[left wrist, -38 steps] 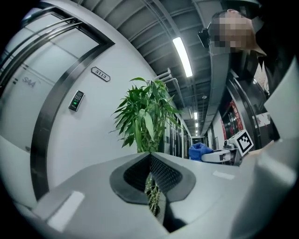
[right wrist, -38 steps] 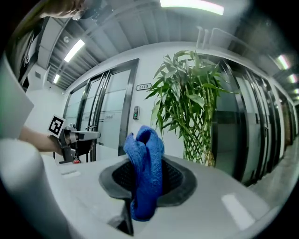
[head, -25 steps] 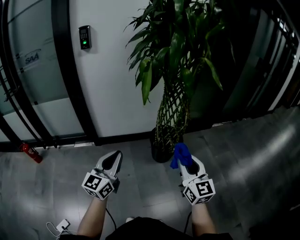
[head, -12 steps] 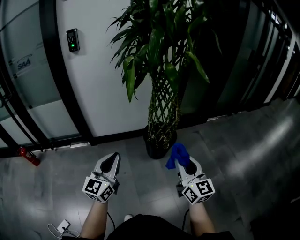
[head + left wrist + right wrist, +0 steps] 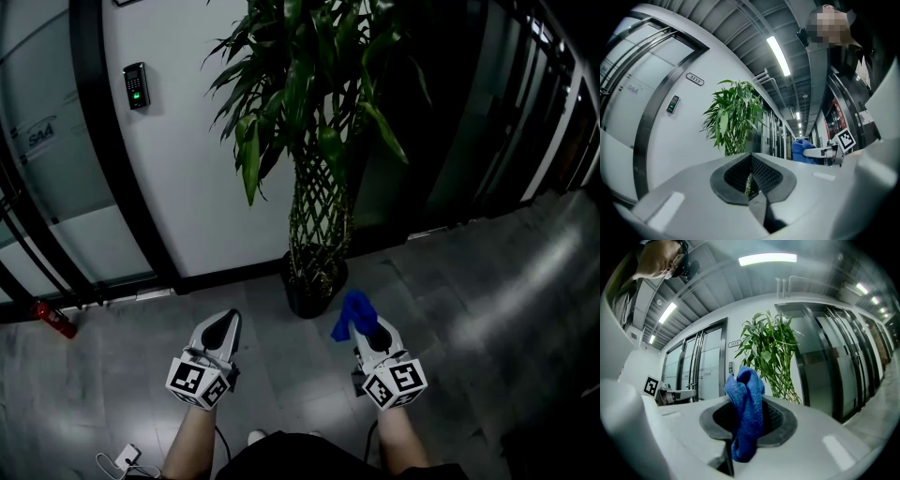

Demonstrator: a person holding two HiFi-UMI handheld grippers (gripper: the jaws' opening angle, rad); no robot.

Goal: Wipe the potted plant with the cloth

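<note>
Closes on the potted plant (image 5: pixel 309 141), now further left in the head view than a second ago, with the wall keypad (image 5: pixel 137 85) sliding left alongside. Holds both tools low over the grey floor (image 5: pixel 487 309), about where they were. Grips a bunched blue cloth (image 5: pixel 353 314) in the right hand-held gripper (image 5: pixel 364 326), clamped tight on its middle, with the loose end spilling down in the right gripper view. Keeps the left hand-held gripper (image 5: pixel 223 328) pressed together on nothing, with only a sliver of woven trunk (image 5: pixel 319 216) showing past the tips. Stands well short of the leaves (image 5: pixel 248 159), cloth near the dark pot (image 5: pixel 314 292) in the frame but apparently not touching, though depth reads poorly from above. Points to an approach under way, wiping not yet begun. Calls for raising the cloth to the foliage next.
</note>
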